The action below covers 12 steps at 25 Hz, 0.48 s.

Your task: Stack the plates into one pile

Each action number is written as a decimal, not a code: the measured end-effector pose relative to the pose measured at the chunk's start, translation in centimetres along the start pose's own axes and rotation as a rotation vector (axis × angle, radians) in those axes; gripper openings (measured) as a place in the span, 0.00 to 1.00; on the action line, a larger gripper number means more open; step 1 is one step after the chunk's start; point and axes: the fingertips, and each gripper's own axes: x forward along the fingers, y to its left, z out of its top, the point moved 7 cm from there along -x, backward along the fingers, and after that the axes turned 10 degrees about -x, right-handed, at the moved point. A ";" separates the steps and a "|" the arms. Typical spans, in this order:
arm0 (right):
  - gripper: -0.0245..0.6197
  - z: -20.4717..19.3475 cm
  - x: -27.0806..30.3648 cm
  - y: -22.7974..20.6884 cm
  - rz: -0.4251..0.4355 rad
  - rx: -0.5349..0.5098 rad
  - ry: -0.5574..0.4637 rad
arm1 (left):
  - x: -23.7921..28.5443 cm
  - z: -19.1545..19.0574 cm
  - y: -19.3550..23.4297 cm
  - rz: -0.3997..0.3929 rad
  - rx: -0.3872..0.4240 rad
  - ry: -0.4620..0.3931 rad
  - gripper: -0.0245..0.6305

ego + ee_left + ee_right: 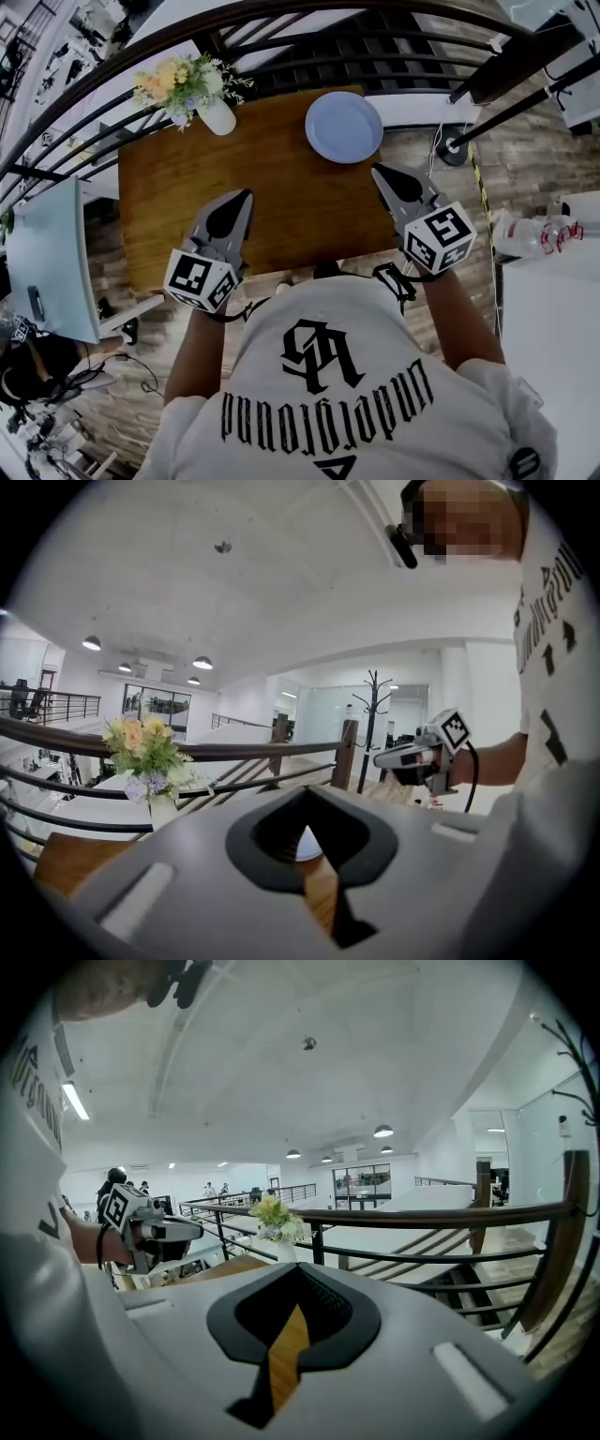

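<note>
A pale blue plate pile (344,127) rests at the far right of the wooden table (187,187). Both grippers hover over the table's near edge, apart from the plates. My left gripper (247,193) is near the middle, its jaws together with nothing in them. My right gripper (375,169) is at the right edge, just below the plates, also shut and empty. In the left gripper view the jaws (305,791) meet at the tip, and a white sliver of plate (307,844) shows through them. In the right gripper view only table wood shows between the closed jaws (295,1267).
A white vase of flowers (214,111) stands at the table's far left corner. A dark stair railing (281,19) curves behind the table. A white desk (52,253) is to the left and a white surface with bottles (534,234) to the right.
</note>
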 end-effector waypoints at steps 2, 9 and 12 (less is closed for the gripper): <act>0.04 0.4 -0.3 2.3 -0.012 -0.005 -0.009 | -2.0 -0.1 0.2 -0.012 0.000 -0.006 0.11; 0.04 1.3 -1.7 11.0 -0.044 -0.030 -0.033 | -9.2 -0.9 0.8 -0.047 0.001 -0.032 0.11; 0.04 1.5 -2.2 14.8 -0.064 -0.038 -0.042 | -12.2 -1.5 1.0 -0.064 0.004 -0.042 0.11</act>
